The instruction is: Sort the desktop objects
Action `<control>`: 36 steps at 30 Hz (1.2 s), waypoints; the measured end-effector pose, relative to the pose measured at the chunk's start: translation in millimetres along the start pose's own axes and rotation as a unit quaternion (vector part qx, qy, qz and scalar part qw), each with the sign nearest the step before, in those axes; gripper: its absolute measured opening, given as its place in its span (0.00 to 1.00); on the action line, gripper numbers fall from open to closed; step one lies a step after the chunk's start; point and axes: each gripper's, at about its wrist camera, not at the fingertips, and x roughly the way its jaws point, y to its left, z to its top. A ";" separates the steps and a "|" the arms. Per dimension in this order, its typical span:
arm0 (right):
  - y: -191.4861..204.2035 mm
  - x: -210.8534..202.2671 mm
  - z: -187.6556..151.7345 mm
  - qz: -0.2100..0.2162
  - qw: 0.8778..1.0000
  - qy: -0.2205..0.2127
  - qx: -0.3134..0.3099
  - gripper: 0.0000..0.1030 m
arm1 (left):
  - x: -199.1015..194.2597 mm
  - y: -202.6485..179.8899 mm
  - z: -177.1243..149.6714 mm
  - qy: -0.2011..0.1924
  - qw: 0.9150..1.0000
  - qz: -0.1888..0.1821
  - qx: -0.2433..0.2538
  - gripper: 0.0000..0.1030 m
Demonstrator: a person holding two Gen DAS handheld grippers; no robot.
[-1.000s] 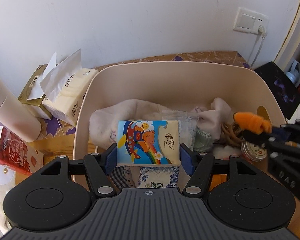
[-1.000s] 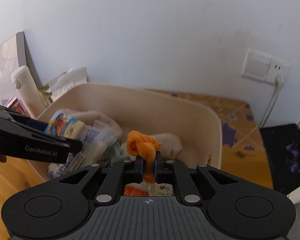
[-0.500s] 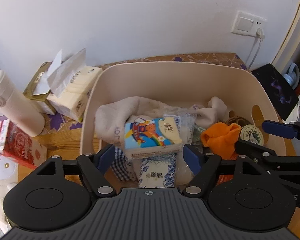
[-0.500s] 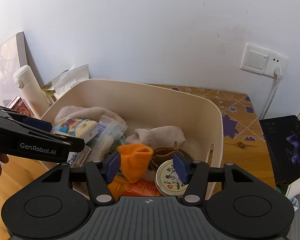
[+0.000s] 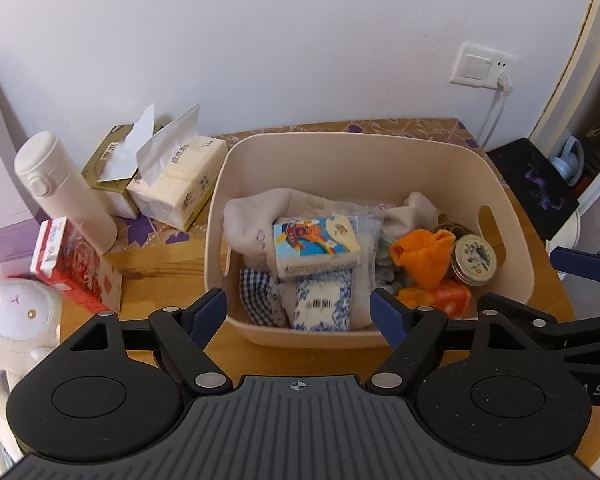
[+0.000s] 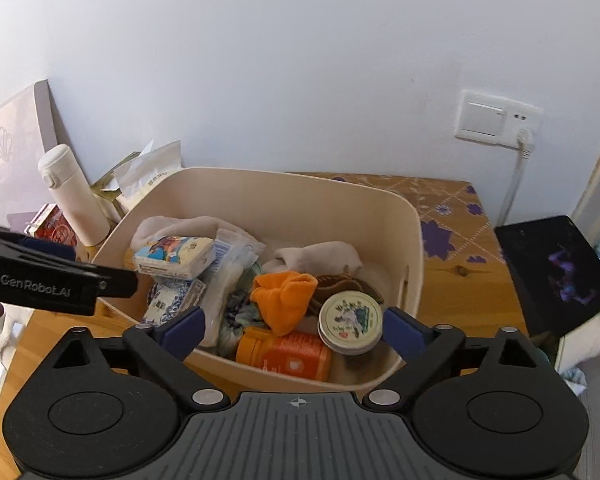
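Only left wrist view shows plush toy [image 5: 18,312] — beside red box [image 5: 74,266].

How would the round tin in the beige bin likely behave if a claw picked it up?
The round tin looks rigid and smooth, so probably slippery across its rim. It leans tilted against the orange bottle, so a nudge may slide or roll it. It is likely light.
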 end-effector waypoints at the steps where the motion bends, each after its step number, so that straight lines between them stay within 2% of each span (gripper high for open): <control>1: 1.1 -4.6 -1.3 -0.002 1.000 0.000 0.001 0.96 | -4.2 0.4 -2.1 -0.002 1.000 0.000 0.001 0.78; 4: 5.7 -18.3 -6.3 -0.011 1.000 0.000 0.000 1.00 | -16.8 1.7 -9.7 -0.001 1.000 0.004 0.007 0.78; 12: 23.8 -60.0 -26.5 -0.025 1.000 0.003 -0.013 1.00 | -51.4 5.1 -34.5 -0.001 1.000 0.015 0.013 0.78; 28: 46.8 -139.2 -56.4 -0.040 0.999 -0.008 -0.007 1.00 | -136.1 11.9 -80.2 -0.014 1.000 0.000 0.021 0.78; 36: 38.6 -170.2 -78.9 -0.044 0.998 0.002 0.037 1.00 | -163.8 8.0 -106.0 -0.012 1.000 0.000 0.027 0.80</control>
